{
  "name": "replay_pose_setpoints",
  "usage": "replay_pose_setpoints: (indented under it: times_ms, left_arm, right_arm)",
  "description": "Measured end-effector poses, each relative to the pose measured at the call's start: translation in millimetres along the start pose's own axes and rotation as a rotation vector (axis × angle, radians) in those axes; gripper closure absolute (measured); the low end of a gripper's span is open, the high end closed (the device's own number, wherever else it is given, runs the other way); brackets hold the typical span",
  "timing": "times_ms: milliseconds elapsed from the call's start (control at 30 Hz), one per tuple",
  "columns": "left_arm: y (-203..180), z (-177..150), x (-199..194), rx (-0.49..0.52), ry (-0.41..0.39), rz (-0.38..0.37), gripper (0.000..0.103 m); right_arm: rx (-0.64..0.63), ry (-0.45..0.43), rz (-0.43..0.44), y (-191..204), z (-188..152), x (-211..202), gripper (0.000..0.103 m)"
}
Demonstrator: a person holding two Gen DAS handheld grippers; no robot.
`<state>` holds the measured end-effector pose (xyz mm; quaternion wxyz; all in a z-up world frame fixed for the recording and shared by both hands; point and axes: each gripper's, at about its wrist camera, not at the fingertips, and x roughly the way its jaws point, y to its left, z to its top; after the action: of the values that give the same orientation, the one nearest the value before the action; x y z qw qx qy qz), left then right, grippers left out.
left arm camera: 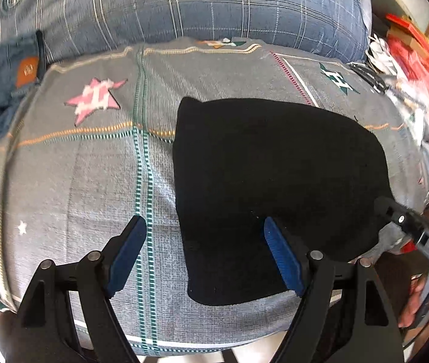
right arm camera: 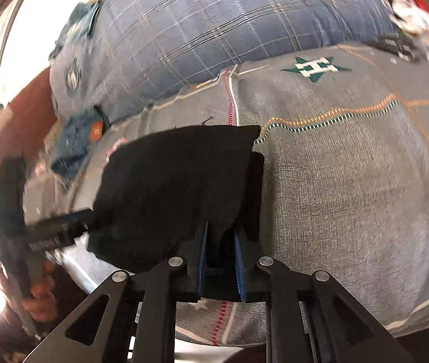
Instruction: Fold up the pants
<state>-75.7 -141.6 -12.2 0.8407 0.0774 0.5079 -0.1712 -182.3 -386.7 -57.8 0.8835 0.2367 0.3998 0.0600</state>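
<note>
"DAS" in pale letters on black bar of right gripper (left arm camera: 395, 211), left-wrist view. Large "H" inside green star (right arm camera: 315, 68) on grey bedspread (right arm camera: 350, 181). Orange jeans patch (left arm camera: 27, 71): lettering unreadable.

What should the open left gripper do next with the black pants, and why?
Probably ease the left gripper down to pinch the black pants at their near left edge. Its jaws stand open around that edge, while the right gripper is shut on the pants.

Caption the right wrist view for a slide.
Right gripper shut on black pants, over a gray bedspread.
</note>
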Motion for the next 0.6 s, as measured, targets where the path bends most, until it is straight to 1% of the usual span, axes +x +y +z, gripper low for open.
replay_pose_setpoints:
  times_ms: [33,133,267,400,467,500,533,600]
  left_arm:
    - [0,0,-1,0.004,-0.003,0.004,0.022]
    - [1,0,-3,0.007,-0.009,0.001,0.022]
    - [2,2,-8,0.015,-0.019,0.006,0.022]
    - [0,5,-14,0.027,-0.041,0.014,0.022]
    - [1,7,-16,0.033,-0.048,0.023,0.022]
    - [3,9,-17,0.04,-0.05,0.03,0.022]
    - [3,10,-17,0.043,-0.051,0.033,0.022]
    - [11,15,-21,0.038,-0.064,0.049,0.022]
  right_arm:
    - [0.008,-0.003,0.004,-2,0,-1,0.082]
    - [0.027,-0.008,0.001,-4,0,-2,0.077]
    - [0.058,-0.004,0.012,-6,4,-3,0.074]
    - [0.062,-0.023,-0.001,-6,10,-10,0.073]
    - [0.075,-0.039,0.0,-8,15,-14,0.069]
    - [0.084,-0.047,0.001,-9,16,-16,0.062]
    - [0.096,-0.058,0.004,-10,19,-18,0.059]
    - [0.113,-0.073,0.003,-12,24,-20,0.059]
